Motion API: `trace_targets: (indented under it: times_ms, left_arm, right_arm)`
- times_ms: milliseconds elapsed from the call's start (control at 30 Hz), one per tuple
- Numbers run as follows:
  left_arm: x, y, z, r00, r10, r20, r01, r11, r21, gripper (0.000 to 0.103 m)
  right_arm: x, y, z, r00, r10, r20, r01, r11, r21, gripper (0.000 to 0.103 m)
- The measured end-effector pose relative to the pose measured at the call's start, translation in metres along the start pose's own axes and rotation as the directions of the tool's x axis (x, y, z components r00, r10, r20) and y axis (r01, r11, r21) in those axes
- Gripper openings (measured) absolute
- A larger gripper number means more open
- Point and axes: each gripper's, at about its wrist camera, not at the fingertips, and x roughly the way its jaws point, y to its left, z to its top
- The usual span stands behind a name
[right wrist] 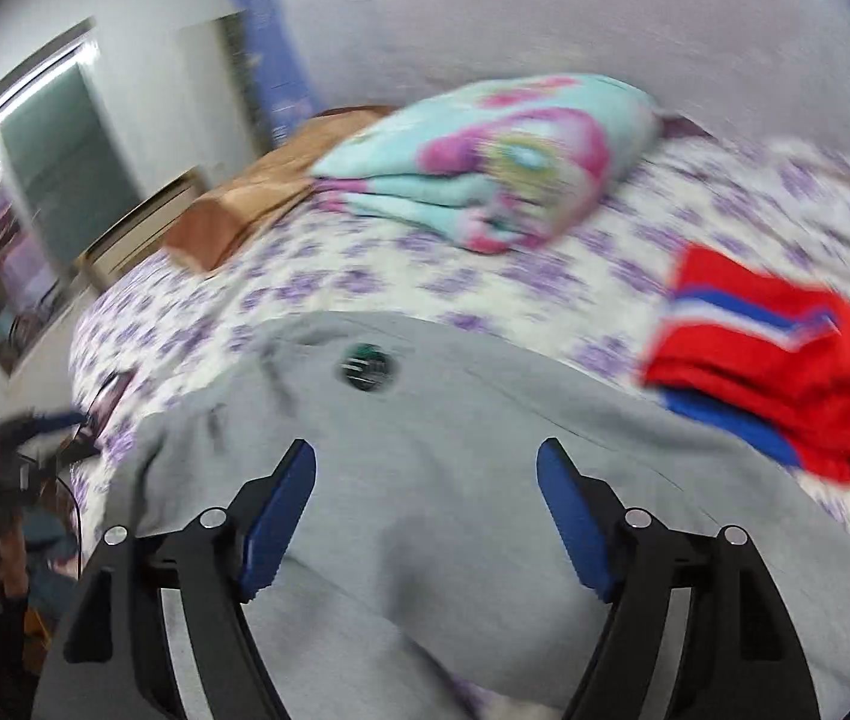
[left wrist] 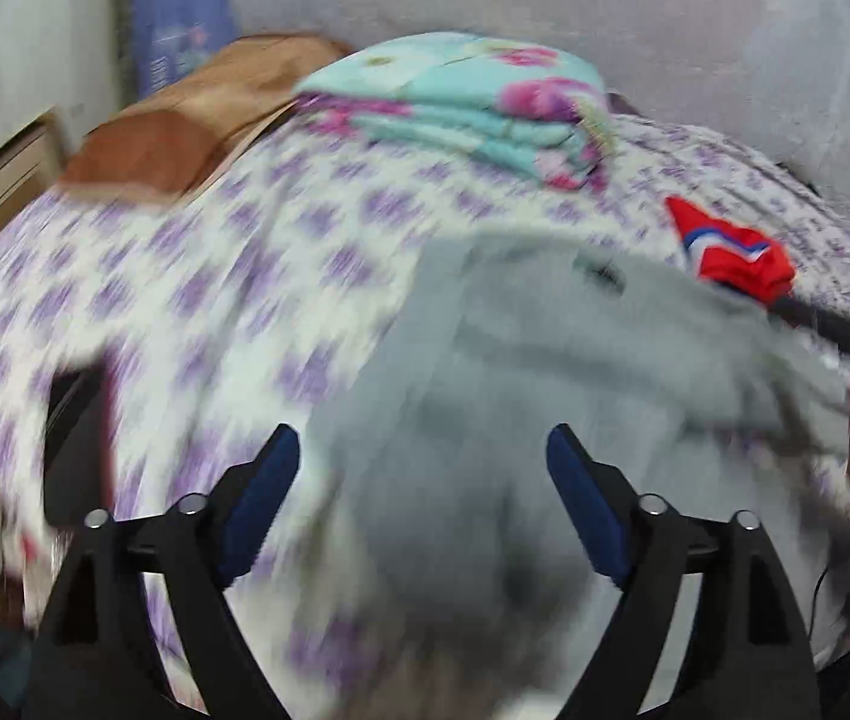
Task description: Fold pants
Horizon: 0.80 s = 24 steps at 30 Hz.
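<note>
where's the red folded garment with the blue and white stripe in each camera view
Left wrist view: red folded garment at the right, just beyond the grey pants.
Right wrist view: it lies at the right, larger, beside the pants.
Shared landmark: the folded turquoise floral blanket.

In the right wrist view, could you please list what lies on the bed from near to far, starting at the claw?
Right claw → grey pants → red folded garment → floral folded blanket.
</note>
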Motion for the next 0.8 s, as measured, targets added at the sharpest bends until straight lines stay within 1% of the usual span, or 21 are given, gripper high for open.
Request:
trace_targets:
  times_ms: [33,67,100,133,200,233,267,300,333,367,400,467,500,533,567,600,633,667,733,767,800]
  left_arm:
    - [-0.001,0.003,-0.012,1.000,0.013,-0.015,-0.014,1.000,-0.015,0.084]
    - [0.003,0.006,-0.024,0.999,-0.003,-0.046,0.001,0.999,-0.039,0.084]
    - [0.010,0.010,-0.038,0.995,-0.058,-0.086,0.052,0.996,-0.074,0.084]
    - [0.017,0.010,-0.045,0.990,-0.087,-0.112,0.076,0.992,-0.099,0.084]
    - [0.039,0.002,-0.048,0.974,-0.175,-0.143,0.156,0.979,-0.135,0.083]
    - [0.049,-0.003,-0.047,0.971,-0.190,-0.144,0.171,0.976,-0.137,0.078]
    - [0.057,-0.005,-0.046,0.970,-0.206,-0.129,0.186,0.970,-0.157,0.061]
    - [0.060,-0.004,-0.045,0.966,-0.227,-0.121,0.205,0.963,-0.174,0.043]
    - [0.059,0.003,-0.045,0.962,-0.252,-0.106,0.225,0.950,-0.217,0.033]
    - [0.050,0.009,-0.044,0.953,-0.292,-0.082,0.267,0.935,-0.235,0.019]
    - [0.042,0.010,-0.045,0.956,-0.285,-0.067,0.264,0.938,-0.224,0.019]
    - [0.022,0.012,-0.052,0.974,-0.222,-0.053,0.210,0.963,-0.171,0.019]
    - [0.022,0.013,-0.059,0.975,-0.207,-0.075,0.192,0.967,-0.168,0.021]
    - [0.025,0.017,-0.064,0.976,-0.191,-0.103,0.173,0.971,-0.165,0.024]
    - [0.030,0.019,-0.067,0.976,-0.172,-0.132,0.151,0.977,-0.153,0.033]
    - [0.030,0.023,-0.068,0.975,-0.171,-0.143,0.151,0.978,-0.142,0.036]
    - [0.024,0.024,-0.066,0.974,-0.176,-0.139,0.159,0.979,-0.128,0.040]
    - [0.015,0.025,-0.061,0.978,-0.163,-0.134,0.150,0.984,-0.100,0.047]
    - [-0.014,0.026,-0.041,0.991,-0.118,-0.066,0.115,0.992,-0.042,0.064]
    - [-0.032,0.028,-0.025,0.995,-0.100,-0.004,0.100,0.995,-0.026,0.081]
    - [-0.042,0.030,-0.015,0.995,-0.091,0.035,0.092,0.996,-0.020,0.092]
  right_arm:
    - [0.006,0.011,0.005,1.000,0.004,-0.004,-0.004,1.000,-0.024,0.079]
    - [0.016,0.026,0.010,1.000,0.019,-0.021,-0.020,0.998,-0.052,0.081]
    - [0.025,0.038,0.017,0.999,0.034,-0.042,-0.037,0.996,-0.075,0.081]
    - [0.036,0.049,0.022,0.998,0.042,-0.056,-0.047,0.994,-0.096,0.081]
    - [0.062,0.073,0.030,0.994,0.045,-0.095,-0.058,0.989,-0.139,0.081]
    - [0.073,0.082,0.029,0.991,0.038,-0.127,-0.059,0.986,-0.158,0.071]
    - [0.094,0.091,0.027,0.984,-0.005,-0.179,-0.031,0.980,-0.196,0.053]
    - [0.109,0.093,0.023,0.972,-0.047,-0.229,-0.003,0.977,-0.215,0.008]
    - [0.129,0.092,0.018,0.950,-0.072,-0.304,0.009,0.979,-0.204,0.008]
    - [0.139,0.087,0.014,0.941,-0.054,-0.335,0.001,0.987,-0.159,0.008]
    - [0.139,0.085,0.013,0.948,-0.044,-0.316,-0.003,0.989,-0.145,0.009]
    - [0.132,0.087,0.014,0.954,-0.009,-0.300,-0.037,0.989,-0.146,0.024]
    - [0.125,0.086,0.017,0.958,0.014,-0.287,-0.056,0.989,-0.140,0.036]
    - [0.113,0.083,0.021,0.970,0.014,-0.243,-0.049,0.989,-0.140,0.047]
    - [0.099,0.079,0.026,0.982,0.010,-0.191,-0.037,0.990,-0.139,0.051]
    - [0.085,0.072,0.031,0.989,0.006,-0.146,-0.025,0.991,-0.128,0.061]
    - [0.067,0.058,0.037,0.996,-0.008,-0.094,-0.001,0.995,-0.097,0.067]
    - [0.057,0.046,0.041,0.997,-0.020,-0.072,0.015,0.997,-0.076,0.068]
    - [0.036,0.014,0.047,0.997,-0.070,-0.041,0.068,0.997,-0.044,0.068]
    - [0.027,-0.002,0.049,0.994,-0.108,-0.031,0.107,0.994,-0.031,0.068]
    - [0.021,-0.016,0.048,0.991,-0.132,-0.030,0.131,0.991,-0.020,0.069]
